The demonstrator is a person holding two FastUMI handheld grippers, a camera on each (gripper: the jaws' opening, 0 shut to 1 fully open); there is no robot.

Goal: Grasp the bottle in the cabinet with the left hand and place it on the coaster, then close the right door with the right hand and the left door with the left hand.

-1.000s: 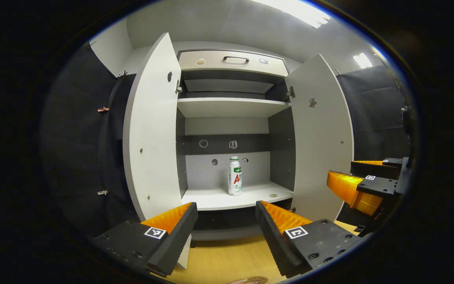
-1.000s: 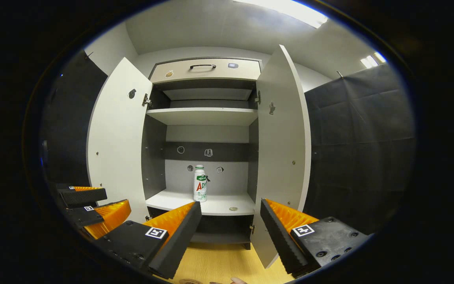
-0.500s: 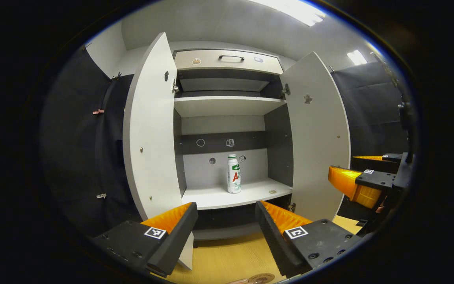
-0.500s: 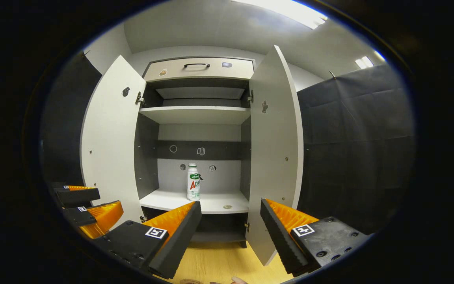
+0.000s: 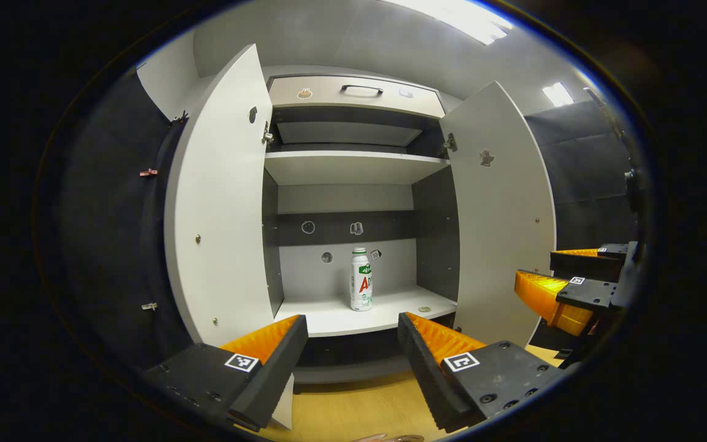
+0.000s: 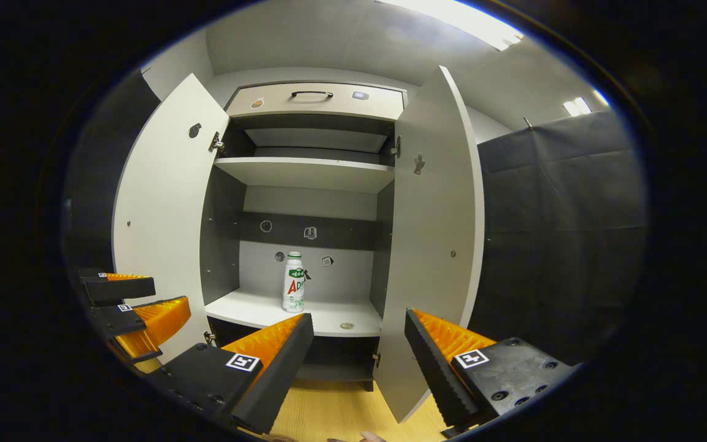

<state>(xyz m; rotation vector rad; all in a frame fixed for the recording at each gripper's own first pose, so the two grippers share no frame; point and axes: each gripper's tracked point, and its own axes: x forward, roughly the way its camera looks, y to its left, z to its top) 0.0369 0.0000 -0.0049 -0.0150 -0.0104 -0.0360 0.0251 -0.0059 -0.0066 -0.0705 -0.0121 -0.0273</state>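
A white bottle (image 5: 361, 280) with a green and red label stands upright on the cabinet's lower shelf (image 5: 359, 316), also seen as the bottle (image 6: 293, 282) in the right gripper view. Both doors are swung open: the left door (image 5: 221, 202) and the right door (image 5: 501, 215). My left gripper (image 5: 353, 344) is open and empty, well short of the shelf. My right gripper (image 6: 359, 347) is open and empty too, with the right door (image 6: 430, 245) edge-on just ahead of it. A sliver of the round coaster (image 5: 405, 438) peeks in at the bottom edge of the left gripper view.
A small round disc (image 5: 424, 309) lies on the shelf right of the bottle. An upper shelf (image 5: 353, 166) and a drawer with a black handle (image 5: 361, 90) sit above. The wooden tabletop (image 5: 353, 408) runs beneath the grippers. Black cloth walls flank the cabinet.
Both views have shifted slightly toward the cabinet. The bottle sits a little further left in each view and the left door looks wider. Both grippers stay open.
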